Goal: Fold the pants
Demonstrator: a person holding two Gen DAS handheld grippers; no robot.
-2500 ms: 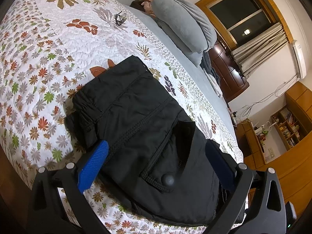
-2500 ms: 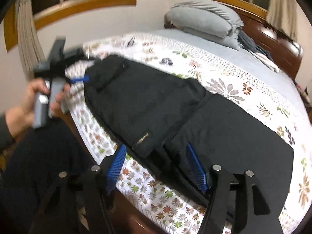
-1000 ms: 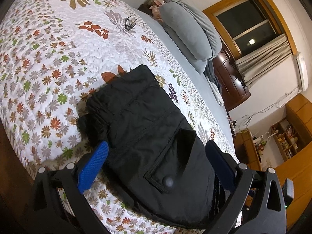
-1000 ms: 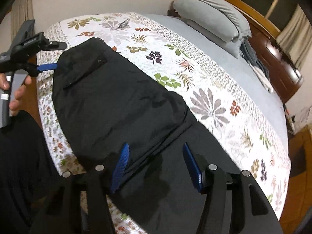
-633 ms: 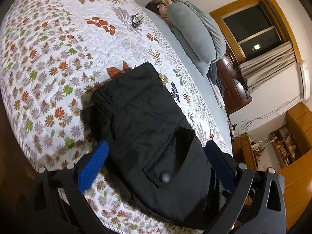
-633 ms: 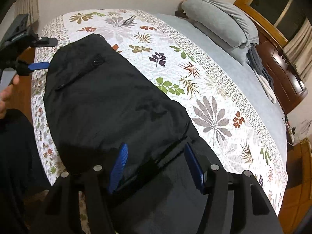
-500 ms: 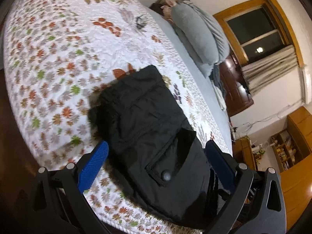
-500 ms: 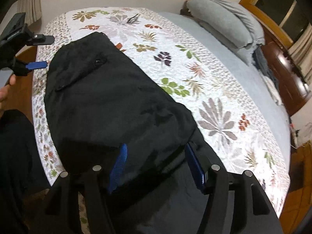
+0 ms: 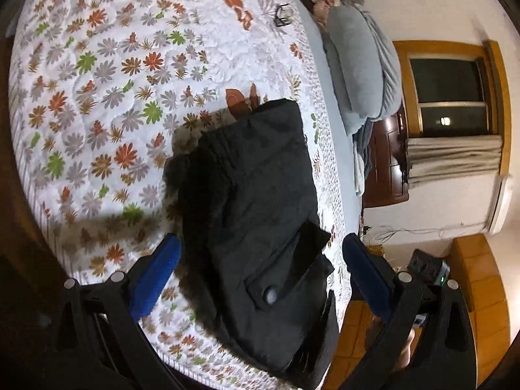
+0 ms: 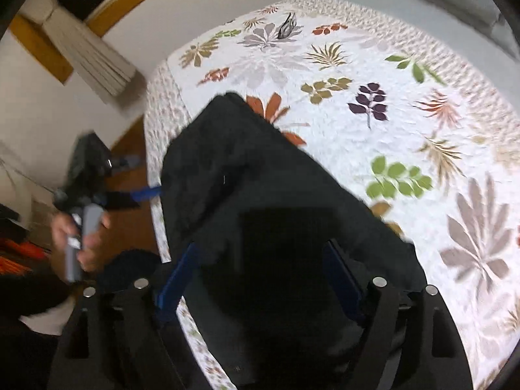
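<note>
Black pants (image 9: 253, 195) lie on the flowered bedspread (image 9: 97, 81) near the bed's edge, a buttoned pocket flap (image 9: 286, 279) facing up. My left gripper (image 9: 260, 276) is open above the waist end, its blue fingers (image 9: 156, 273) wide on either side, holding nothing. In the right wrist view the pants (image 10: 260, 195) fill the middle. My right gripper (image 10: 260, 279) is open, low over the dark cloth, which passes between its fingers (image 10: 178, 276). The left gripper (image 10: 97, 188) shows there at the pants' far end. This view is blurred.
Grey pillows and bedding (image 9: 357, 65) lie at the head of the bed. A small dark object (image 9: 281, 16) sits on the bedspread far from the pants. A dark wooden headboard (image 9: 386, 162), a window (image 9: 451, 91) and an orange cabinet (image 9: 481, 292) stand beyond. The bed edge (image 10: 156, 162) runs beside the pants.
My right gripper has swung toward the waist end, and the far leg part no longer shows in its view. My left gripper has rotated and pulled back slightly. Both stay open.
</note>
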